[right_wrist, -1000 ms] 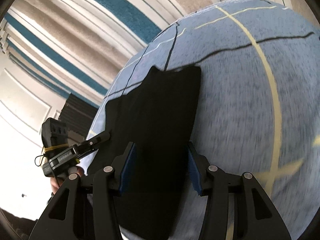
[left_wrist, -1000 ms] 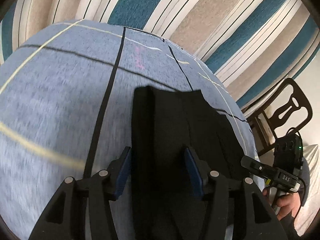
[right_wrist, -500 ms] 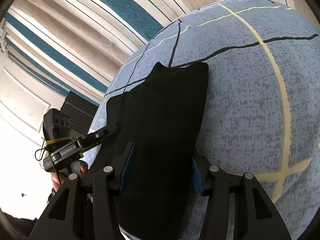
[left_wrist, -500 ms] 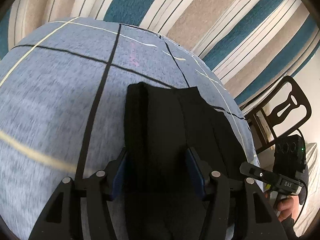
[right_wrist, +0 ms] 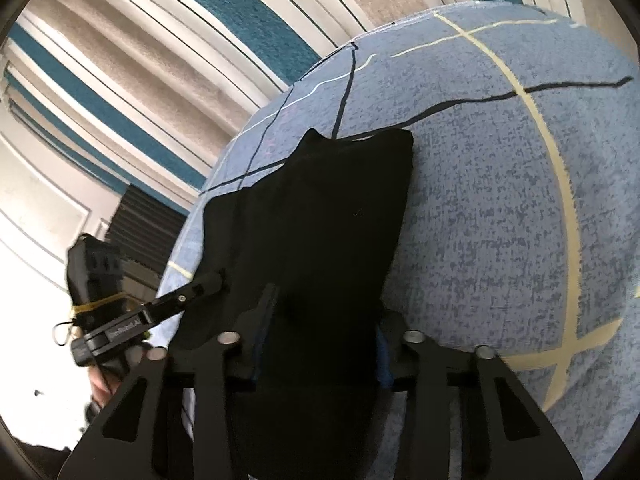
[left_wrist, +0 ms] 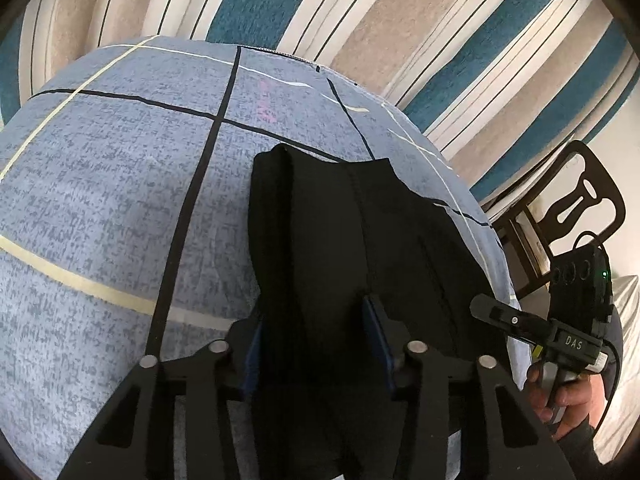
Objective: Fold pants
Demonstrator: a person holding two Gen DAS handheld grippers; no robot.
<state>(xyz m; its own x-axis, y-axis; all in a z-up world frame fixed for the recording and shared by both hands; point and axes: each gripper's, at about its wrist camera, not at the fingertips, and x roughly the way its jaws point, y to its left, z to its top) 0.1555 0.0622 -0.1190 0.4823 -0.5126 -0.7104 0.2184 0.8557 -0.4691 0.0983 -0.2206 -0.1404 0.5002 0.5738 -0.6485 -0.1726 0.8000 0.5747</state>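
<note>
Black pants (left_wrist: 340, 232) lie folded lengthwise on a blue bed sheet (left_wrist: 120, 200) with black and cream lines. My left gripper (left_wrist: 314, 320) is at their near end, jaws closing, and the blue pads press the bunched left part of the cloth from both sides. In the right wrist view the pants (right_wrist: 320, 208) run away from me. My right gripper (right_wrist: 324, 320) has its jaws closing too, with a bulge of cloth pinched between the pads. Each gripper shows in the other's view: the right gripper (left_wrist: 486, 308) and the left gripper (right_wrist: 212, 282), both at the pants' near edge.
A striped teal, beige and white curtain (left_wrist: 400, 40) hangs behind the bed. A black chair (left_wrist: 584, 200) stands past the bed's right edge. A dark slatted panel (right_wrist: 140, 220) shows beyond the left edge. A person's hand (left_wrist: 568, 396) holds the right gripper's handle.
Both pairs of jaws have narrowed onto the black cloth, which now bunches between the pads. Neither hand has shifted noticeably.
</note>
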